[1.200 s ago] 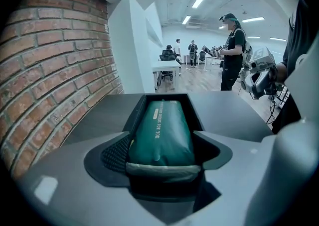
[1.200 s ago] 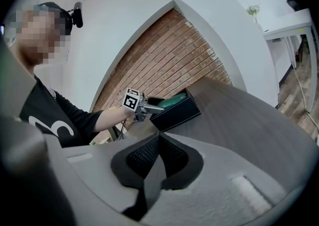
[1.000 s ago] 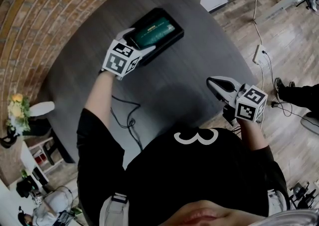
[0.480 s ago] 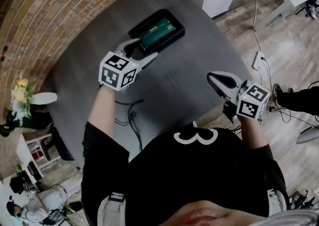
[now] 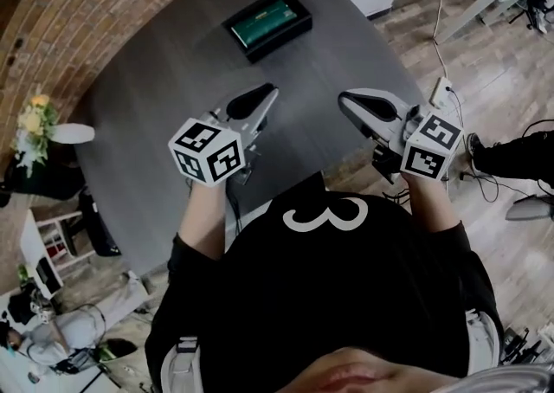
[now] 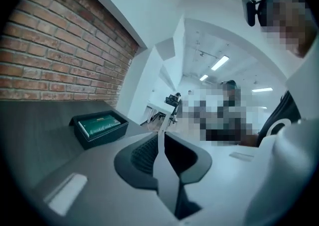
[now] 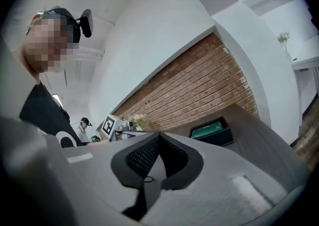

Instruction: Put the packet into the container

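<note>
A black container [image 5: 267, 23] stands at the table's far side, and the green packet [image 5: 268, 22] lies flat inside it. My left gripper [image 5: 271, 91] hovers over the table near the body, well short of the container. Its jaws are closing, nearly together, with nothing between them. My right gripper [image 5: 344, 99] hangs beside it at the table's right edge, shut and empty. The left gripper view has the container [image 6: 99, 130] and packet [image 6: 102, 124] off to the left of the jaws [image 6: 161, 133]. In the right gripper view the container [image 7: 214, 135] sits right of the jaws [image 7: 158, 134].
The dark grey table [image 5: 156, 106] runs along a brick wall [image 5: 52, 28]. A vase of flowers [image 5: 35, 123] stands at the table's left. On the wooden floor to the right lie a power strip [image 5: 443, 90] and cables. A black cable [image 5: 232, 201] hangs at the table's near edge.
The left gripper drew back from the container toward the body and its jaws came together. The packet stayed in the container. The right gripper rose a little over the table edge.
</note>
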A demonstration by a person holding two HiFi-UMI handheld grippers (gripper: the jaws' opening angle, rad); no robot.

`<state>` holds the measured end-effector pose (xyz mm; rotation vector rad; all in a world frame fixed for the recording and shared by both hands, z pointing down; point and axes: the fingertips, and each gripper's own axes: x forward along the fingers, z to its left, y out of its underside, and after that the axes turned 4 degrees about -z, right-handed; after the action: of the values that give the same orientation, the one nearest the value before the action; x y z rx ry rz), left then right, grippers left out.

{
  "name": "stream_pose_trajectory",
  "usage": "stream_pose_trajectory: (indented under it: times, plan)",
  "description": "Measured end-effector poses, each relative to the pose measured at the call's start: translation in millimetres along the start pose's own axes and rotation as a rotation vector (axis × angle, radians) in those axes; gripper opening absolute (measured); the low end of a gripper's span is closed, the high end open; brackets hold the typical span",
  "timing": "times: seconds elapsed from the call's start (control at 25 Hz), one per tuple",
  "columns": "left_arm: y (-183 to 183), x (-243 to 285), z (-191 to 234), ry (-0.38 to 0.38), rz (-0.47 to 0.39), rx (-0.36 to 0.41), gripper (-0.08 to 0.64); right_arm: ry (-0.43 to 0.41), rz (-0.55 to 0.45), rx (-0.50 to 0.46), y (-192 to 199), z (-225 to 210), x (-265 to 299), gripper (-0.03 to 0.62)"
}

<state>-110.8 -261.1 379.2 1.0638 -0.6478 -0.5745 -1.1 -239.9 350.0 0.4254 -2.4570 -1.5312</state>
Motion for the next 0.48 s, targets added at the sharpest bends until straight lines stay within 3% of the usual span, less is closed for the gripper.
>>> stream_pose_trajectory:
  times: [0.16, 0.48]
  plan:
    - [-1.3, -12.2, -40.7, 0.002, -0.067, -0.091, 0.011, -0.035, -0.001, -0.036, -3.6, 26.3, -5.0, 0.001]
    - [-29.1, -36.2, -90.2, -0.046, -0.179, -0.012, 0.012, -0.046, -0.037, -0.098, -12.0, 52.8, -17.7, 0.000]
